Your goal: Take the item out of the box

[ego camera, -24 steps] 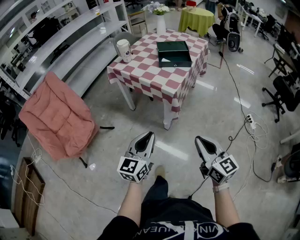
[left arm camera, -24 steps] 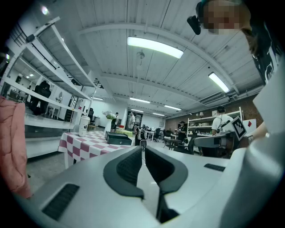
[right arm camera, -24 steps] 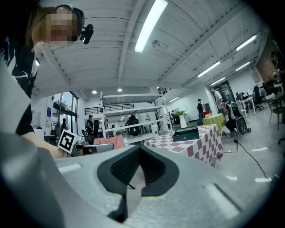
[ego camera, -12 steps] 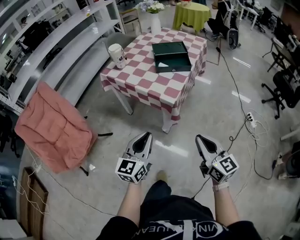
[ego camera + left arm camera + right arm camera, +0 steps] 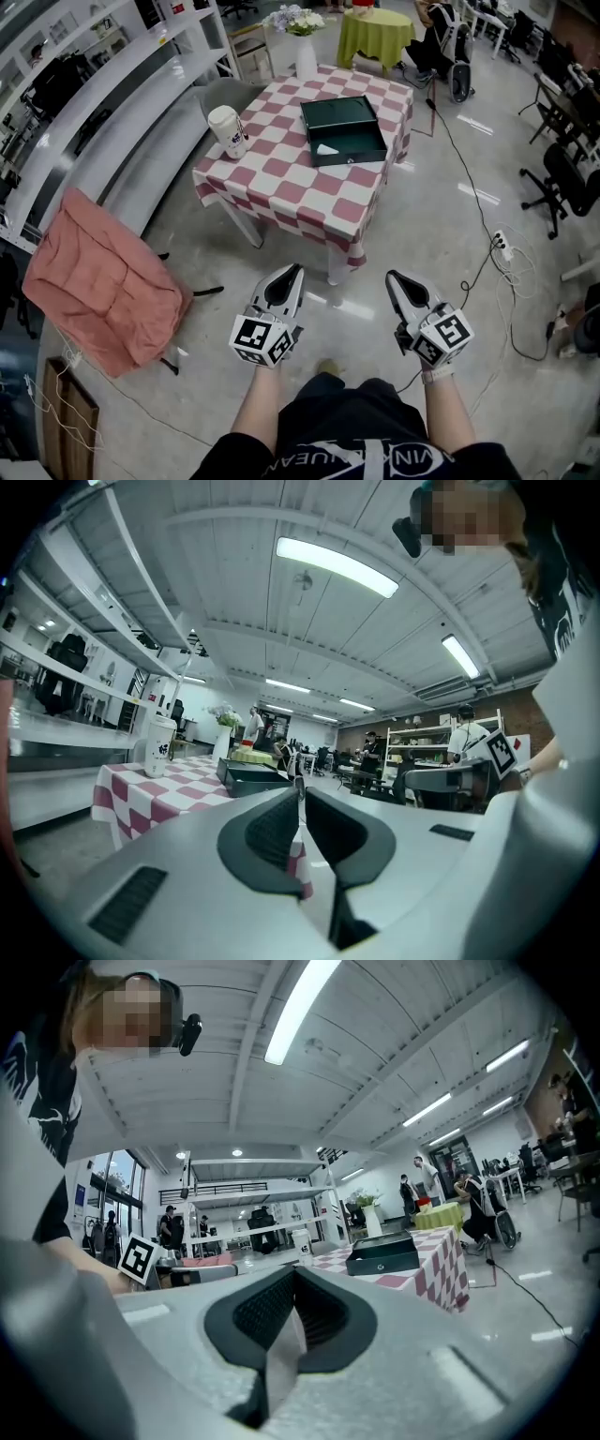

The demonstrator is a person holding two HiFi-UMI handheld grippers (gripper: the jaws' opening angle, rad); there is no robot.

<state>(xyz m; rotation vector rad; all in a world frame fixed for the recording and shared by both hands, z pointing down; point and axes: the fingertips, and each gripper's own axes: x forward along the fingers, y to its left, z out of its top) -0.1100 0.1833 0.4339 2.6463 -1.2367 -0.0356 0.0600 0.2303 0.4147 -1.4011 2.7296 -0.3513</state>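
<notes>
1. Head view:
   - The left claw (image 5: pixel 293 271) and the right claw (image 5: pixel 394 277) are hovering low over the pale floor, near the person and well apart from the furniture.
   - Each claw is pointing towards the far table, with its jaws pressing together on nothing.
   - Farther off, the square tabletop in a red-and-white checked cloth (image 5: pixel 281 178) is carrying a dark green, shallow rectangular box (image 5: pixel 343 131), which is sitting open at its far right part.
   - A small white item (image 5: pixel 325 149) is lying inside the box, by its near left wall.
   - A white paper cup with dark print (image 5: pixel 228 131) is standing upright near the tabletop's left corner, apart from the box.
   - A white vase of pale flowers (image 5: pixel 306 54) is standing at the far edge.
   - A pink padded cushion (image 5: pixel 98 281) is slumping on the floor at the left.

2. Left gripper view:
   - The left claw (image 5: pixel 300 785) is showing its ribbed pads meeting at the tips, with nothing between them.
   - Beyond the tips, the green box (image 5: pixel 253 778) is resting on the checked tabletop (image 5: pixel 155 797), and the paper cup (image 5: pixel 159 745) is standing to its left.

3. Right gripper view:
   - The right claw (image 5: pixel 293 1275) is staying closed and empty.
   - The green box (image 5: pixel 382 1255) is sitting on the tabletop (image 5: pixel 433 1265) at the far right, with the cup (image 5: pixel 302 1241) to its left.
</notes>
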